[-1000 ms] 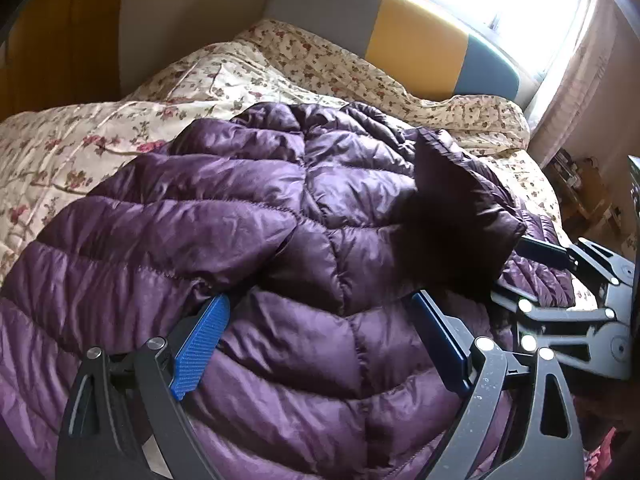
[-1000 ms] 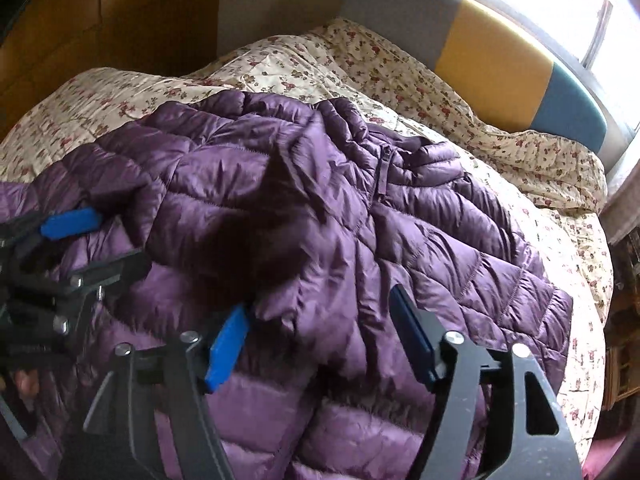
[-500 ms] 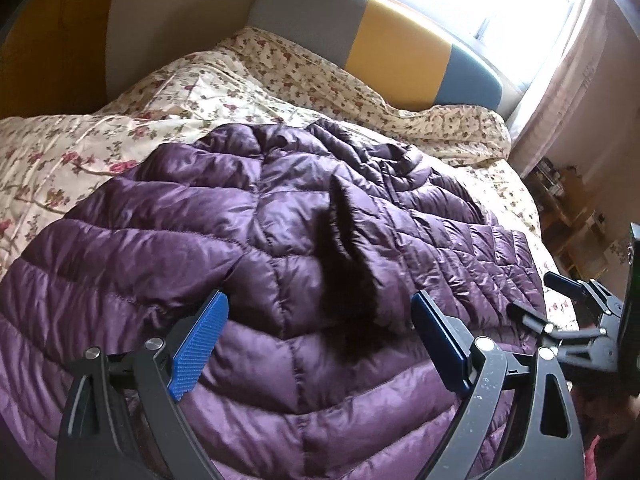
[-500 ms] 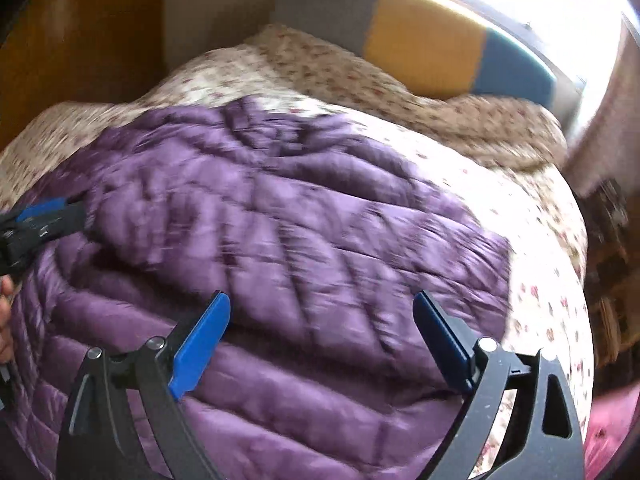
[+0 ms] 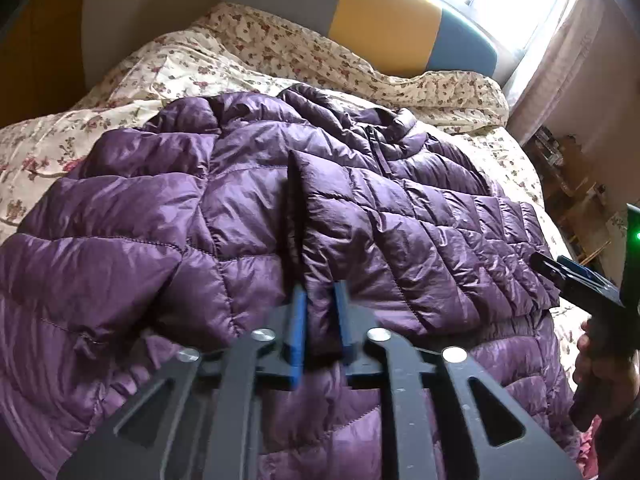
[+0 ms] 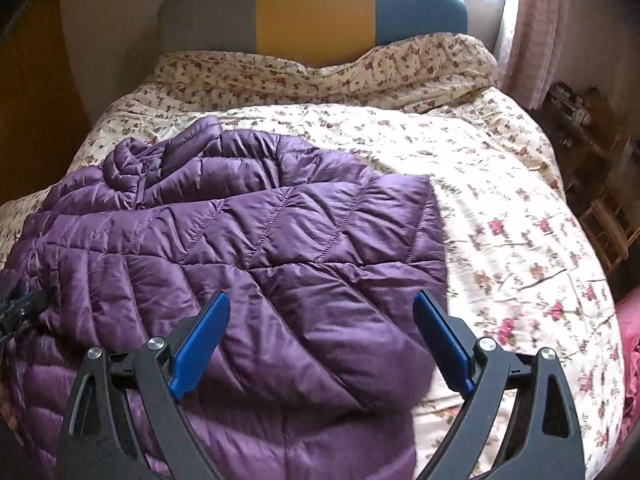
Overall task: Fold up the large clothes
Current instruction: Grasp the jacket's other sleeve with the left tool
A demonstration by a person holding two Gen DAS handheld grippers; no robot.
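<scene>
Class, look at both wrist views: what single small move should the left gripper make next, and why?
Probably lift and carry the pinched fold rightward. The left gripper has its jaws shut on a ridge of the quilted purple puffer jacket, which lies spread on the floral bedspread; the right gripper hovers open, holding nothing.

Jacket point(image 5: 248, 216) lower hem cut off by frame bottom; shelf clutter point(image 6: 572, 100) beside curtain too small, possibly books.
</scene>
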